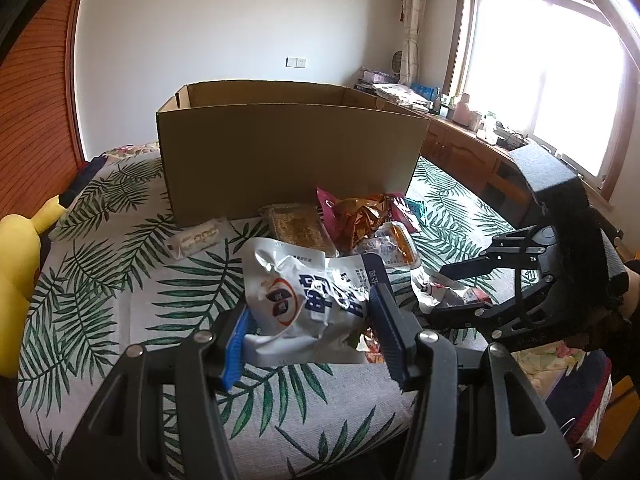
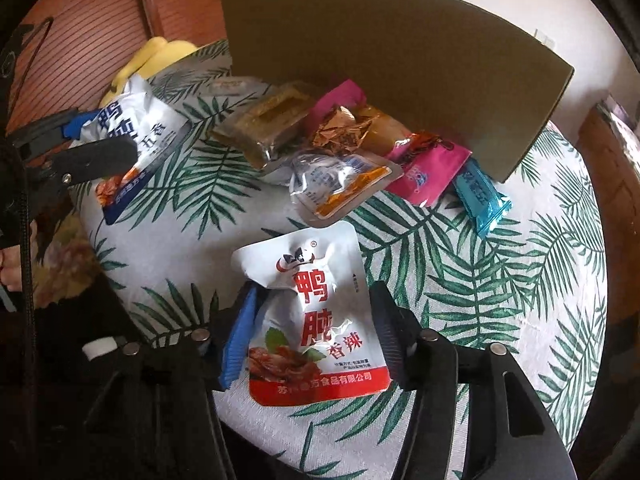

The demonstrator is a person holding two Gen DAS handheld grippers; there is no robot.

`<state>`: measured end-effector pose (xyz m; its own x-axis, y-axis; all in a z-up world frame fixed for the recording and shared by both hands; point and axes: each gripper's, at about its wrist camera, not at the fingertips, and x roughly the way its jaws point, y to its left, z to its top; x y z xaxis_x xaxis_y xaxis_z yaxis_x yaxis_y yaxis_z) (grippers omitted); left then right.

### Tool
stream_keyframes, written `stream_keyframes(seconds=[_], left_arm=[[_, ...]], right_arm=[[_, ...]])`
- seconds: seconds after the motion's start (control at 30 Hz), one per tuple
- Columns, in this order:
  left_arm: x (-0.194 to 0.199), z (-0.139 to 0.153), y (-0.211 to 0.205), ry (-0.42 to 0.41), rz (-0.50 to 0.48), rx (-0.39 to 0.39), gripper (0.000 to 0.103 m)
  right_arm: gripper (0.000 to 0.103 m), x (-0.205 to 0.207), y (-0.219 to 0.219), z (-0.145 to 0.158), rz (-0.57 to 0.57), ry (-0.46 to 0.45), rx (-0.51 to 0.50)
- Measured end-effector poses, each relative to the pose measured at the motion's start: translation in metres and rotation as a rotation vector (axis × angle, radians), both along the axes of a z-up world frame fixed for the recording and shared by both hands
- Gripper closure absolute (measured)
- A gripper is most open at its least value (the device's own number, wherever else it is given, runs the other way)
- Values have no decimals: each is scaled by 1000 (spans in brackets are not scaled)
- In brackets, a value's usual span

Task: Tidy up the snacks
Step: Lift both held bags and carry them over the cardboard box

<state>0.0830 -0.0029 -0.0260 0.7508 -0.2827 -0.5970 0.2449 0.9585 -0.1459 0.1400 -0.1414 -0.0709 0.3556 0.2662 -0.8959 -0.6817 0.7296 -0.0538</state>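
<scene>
My left gripper [image 1: 310, 334] is shut on a white-and-blue snack pouch [image 1: 304, 300], also seen in the right wrist view [image 2: 132, 136]. My right gripper [image 2: 314, 334] has its jaws around a white-and-red duck snack pouch [image 2: 316, 320] that lies on the leaf-print bed; the fingers stand at its edges. An open cardboard box [image 1: 288, 152] stands behind a pile of snacks: a clear tray pack [image 2: 264, 124], a gold crumpled wrapper [image 2: 340, 132], a clear-orange pouch [image 2: 340, 184], a pink pack [image 2: 428, 172] and a blue pack [image 2: 484, 200].
A small white packet [image 1: 196, 238] lies left of the box front. A yellow plush toy [image 1: 16, 264] sits at the bed's left edge. A wooden cabinet [image 1: 472, 152] with clutter runs under the window on the right. The bed's near edge drops off close to both grippers.
</scene>
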Motion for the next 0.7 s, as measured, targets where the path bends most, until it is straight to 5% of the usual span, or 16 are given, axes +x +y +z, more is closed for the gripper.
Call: stream_keyframes(seconds=[0.7], left_arm=[[1, 2, 1, -5, -2, -7, 49]], right_arm=[[57, -16, -15, 25, -28, -69, 87]])
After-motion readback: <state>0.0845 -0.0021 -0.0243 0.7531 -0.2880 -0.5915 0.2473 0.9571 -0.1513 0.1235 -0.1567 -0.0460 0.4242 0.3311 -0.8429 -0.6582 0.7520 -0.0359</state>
